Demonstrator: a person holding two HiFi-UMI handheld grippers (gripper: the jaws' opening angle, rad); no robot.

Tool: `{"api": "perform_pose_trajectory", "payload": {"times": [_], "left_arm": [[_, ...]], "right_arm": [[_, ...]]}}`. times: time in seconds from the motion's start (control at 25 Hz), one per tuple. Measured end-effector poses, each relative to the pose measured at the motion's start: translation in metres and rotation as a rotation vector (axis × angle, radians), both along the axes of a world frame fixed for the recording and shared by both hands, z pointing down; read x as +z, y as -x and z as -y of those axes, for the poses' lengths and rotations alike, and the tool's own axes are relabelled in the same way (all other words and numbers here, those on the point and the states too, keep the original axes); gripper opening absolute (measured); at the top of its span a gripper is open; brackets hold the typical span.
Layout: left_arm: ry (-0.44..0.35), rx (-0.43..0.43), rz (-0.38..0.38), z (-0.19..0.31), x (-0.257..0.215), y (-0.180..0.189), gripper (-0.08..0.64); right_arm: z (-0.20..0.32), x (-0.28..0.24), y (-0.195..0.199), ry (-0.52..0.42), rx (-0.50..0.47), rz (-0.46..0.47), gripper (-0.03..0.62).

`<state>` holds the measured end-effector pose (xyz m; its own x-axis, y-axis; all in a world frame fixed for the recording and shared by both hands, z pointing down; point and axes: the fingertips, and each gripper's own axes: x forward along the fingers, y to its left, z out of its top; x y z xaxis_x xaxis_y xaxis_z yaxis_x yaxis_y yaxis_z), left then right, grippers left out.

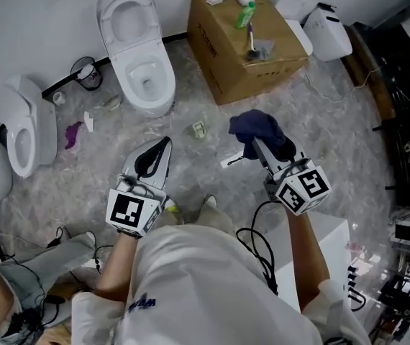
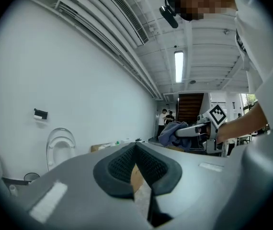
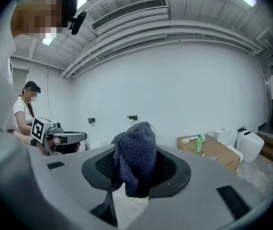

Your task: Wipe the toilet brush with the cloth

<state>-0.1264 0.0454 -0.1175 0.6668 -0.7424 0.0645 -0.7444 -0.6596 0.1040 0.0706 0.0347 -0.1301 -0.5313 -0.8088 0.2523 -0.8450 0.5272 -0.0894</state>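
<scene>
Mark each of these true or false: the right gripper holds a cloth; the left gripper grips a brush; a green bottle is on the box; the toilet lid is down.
1. The right gripper holds a dark blue cloth. True.
2. The left gripper grips a brush. False: its jaws are together with nothing between them.
3. A green bottle is on the cardboard box. True.
4. The toilet has its lid down. False: the lid is up and the bowl is open.
</scene>
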Motion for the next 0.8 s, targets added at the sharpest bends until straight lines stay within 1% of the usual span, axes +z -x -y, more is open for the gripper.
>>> {"api": "perform_pose_trajectory", "payload": {"times": [0.08,0.2,0.28,0.44,0.56,0.64,0.8], "left_arm": [[0.013,-0.016,0.001,0.008,-0.004,-0.003,-0.003],[0.018,-0.023,0.007,0.014,-0.009,-0.016,-0.003],[0.019,-0.016,0.011,0.017,-0.011,-0.028,-0.003],[0.041,0.009,-0.008,0.025,-0.003,-0.053,-0.003],[0.052,0.024,-0.004,0.025,0.004,-0.070,-0.003],[0.056,0.032,-0.015,0.026,0.001,-0.080,-0.003],[0.049,0.032,-0.014,0.025,0.003,-0.092,-0.003]], "right_arm": [[0.011,-0.003,-0.002,-0.004,0.007,-0.005,0.155],[0.013,-0.004,-0.004,-0.001,-0.010,-0.005,0.153],[0.014,-0.005,-0.009,0.004,-0.016,-0.010,0.153],[0.025,-0.011,-0.022,0.008,-0.014,-0.021,0.153],[0.026,-0.009,-0.030,0.019,-0.040,-0.050,0.152],[0.028,-0.008,-0.035,0.033,-0.059,-0.062,0.150],[0.031,-0.004,-0.032,0.052,-0.131,-0.091,0.150]]}}
